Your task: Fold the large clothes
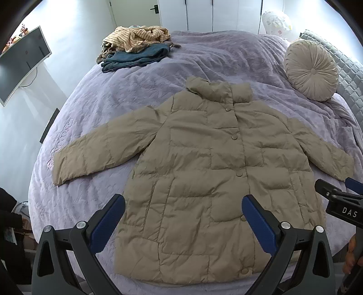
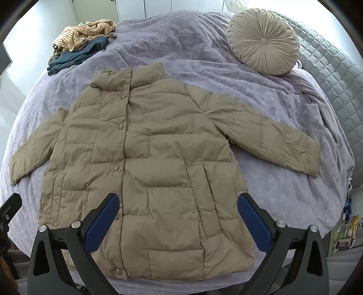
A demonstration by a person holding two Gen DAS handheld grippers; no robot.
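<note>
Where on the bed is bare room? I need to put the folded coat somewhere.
Bare blanket lies between the clothes pile and the round cushion, beyond the coat collar. Another patch lies under the right sleeve. The middle is covered by the coat.

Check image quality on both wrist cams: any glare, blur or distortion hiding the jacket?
Left wrist: strong fisheye bend with dark corner vignette; wardrobe doors blown out white; jacket evenly lit, sharp, no hard shadows. Right wrist: same barrel distortion; top-left background overexposed; jacket and round cushion crisp; no motion blur in either view.
</note>
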